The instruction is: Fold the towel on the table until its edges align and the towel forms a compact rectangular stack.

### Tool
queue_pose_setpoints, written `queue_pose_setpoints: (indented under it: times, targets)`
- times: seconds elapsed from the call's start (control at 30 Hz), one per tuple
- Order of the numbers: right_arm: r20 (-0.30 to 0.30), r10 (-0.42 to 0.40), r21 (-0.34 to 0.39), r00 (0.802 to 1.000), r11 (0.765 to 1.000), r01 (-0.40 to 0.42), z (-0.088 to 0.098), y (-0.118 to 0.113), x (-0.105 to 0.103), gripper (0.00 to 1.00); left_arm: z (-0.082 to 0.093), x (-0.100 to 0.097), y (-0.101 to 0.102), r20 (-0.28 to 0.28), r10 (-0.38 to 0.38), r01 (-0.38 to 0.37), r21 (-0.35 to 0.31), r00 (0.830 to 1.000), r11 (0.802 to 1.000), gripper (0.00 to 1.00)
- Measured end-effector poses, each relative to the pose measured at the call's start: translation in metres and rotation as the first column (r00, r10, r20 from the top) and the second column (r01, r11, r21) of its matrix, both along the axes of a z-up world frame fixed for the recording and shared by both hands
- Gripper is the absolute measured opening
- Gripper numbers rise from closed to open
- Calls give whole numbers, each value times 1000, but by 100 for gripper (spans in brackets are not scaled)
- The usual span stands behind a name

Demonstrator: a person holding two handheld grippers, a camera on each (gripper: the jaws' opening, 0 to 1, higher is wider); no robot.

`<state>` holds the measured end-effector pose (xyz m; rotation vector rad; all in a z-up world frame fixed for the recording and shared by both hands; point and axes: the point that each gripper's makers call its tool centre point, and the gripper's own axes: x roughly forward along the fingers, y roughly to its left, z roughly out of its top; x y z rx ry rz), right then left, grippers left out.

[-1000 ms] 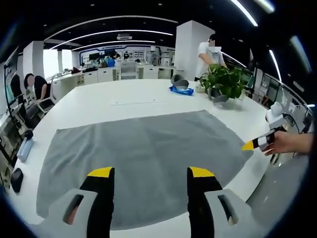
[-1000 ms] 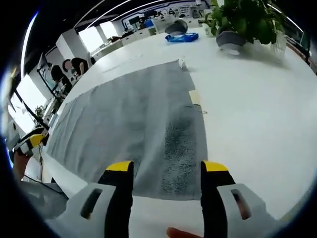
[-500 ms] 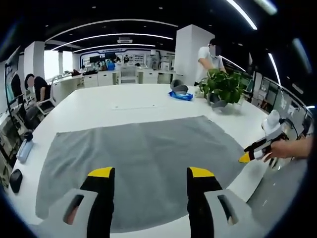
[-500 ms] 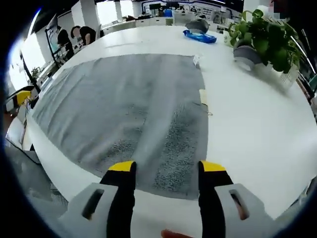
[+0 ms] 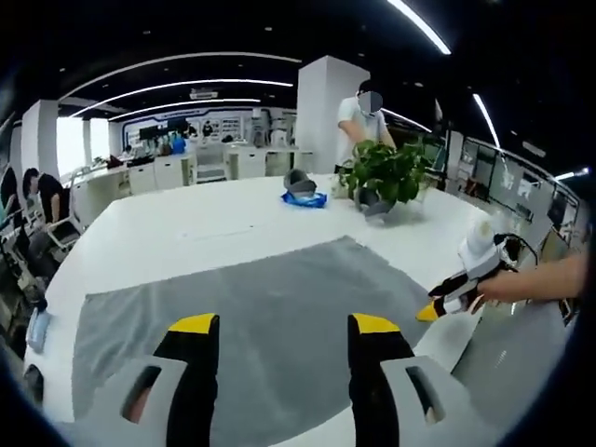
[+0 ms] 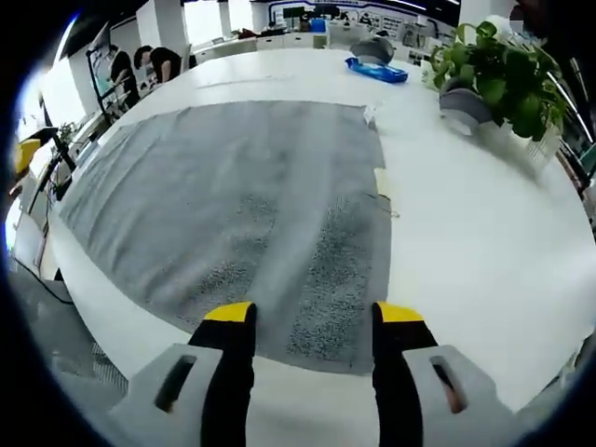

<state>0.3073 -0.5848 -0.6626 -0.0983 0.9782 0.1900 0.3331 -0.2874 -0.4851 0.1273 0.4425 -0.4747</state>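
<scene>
Grey terry, the towel (image 5: 251, 317) lies spread flat and unfolded on the white table (image 5: 168, 223); in the right gripper view it (image 6: 233, 196) runs from the jaws up toward 11 o'clock, its near edge just beyond the yellow jaw tips. The left gripper (image 5: 275, 324) hangs above the towel with its jaws wide apart and nothing between them. The right gripper (image 6: 307, 312) is likewise spread wide and empty, its tips over the towel's near edge; in the left gripper view it (image 5: 456, 296) shows at 3 o'clock, held in a hand (image 5: 507, 287) near the towel's corner. A potted plant (image 5: 382, 177) stands at 1 o'clock, well apart from the towel, with a blue cloth (image 5: 304, 198) beside it.
</scene>
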Motion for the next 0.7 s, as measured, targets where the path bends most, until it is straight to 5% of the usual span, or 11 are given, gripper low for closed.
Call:
queue_pose_setpoints:
  times: [0.13, 0.27, 0.7]
  targets:
    - [-8, 4, 0, 1000, 1000, -4, 0, -1, 0, 49, 19, 12, -29, 1, -61, 61, 6, 998, 998, 58]
    - [-12, 3, 18, 1000, 1000, -2, 0, -2, 0, 49, 35, 25, -64, -8, -118, 117, -79, 993, 990, 58]
    - [-12, -121, 158, 993, 980, 122, 6, -11, 4, 39, 44, 65, -134, -7, -261, 260, -59, 965, 964, 55]
